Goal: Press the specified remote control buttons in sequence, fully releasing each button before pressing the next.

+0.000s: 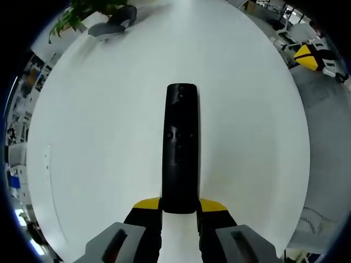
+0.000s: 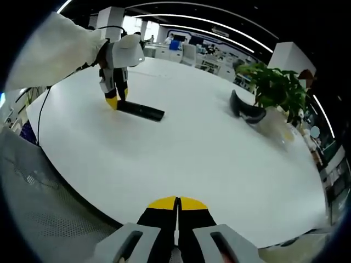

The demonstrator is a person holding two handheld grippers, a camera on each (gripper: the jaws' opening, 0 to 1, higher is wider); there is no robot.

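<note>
Left gripper (image 1: 179, 211) had its jaws clamped on the near end of the black remote (image 1: 181, 145), lying flat on the white worktop (image 1: 98, 137). Right gripper (image 2: 177, 211) hung above the worktop edge, jaws closed on nothing.

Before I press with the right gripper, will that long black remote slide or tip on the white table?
The long black remote lies flat on the smooth white table, so tipping seems unlikely. It looks rigid and light; on that glossy top it could skid. The left gripper stands astride its near end, which should steady it, while the right gripper, shut, is well away.
</note>
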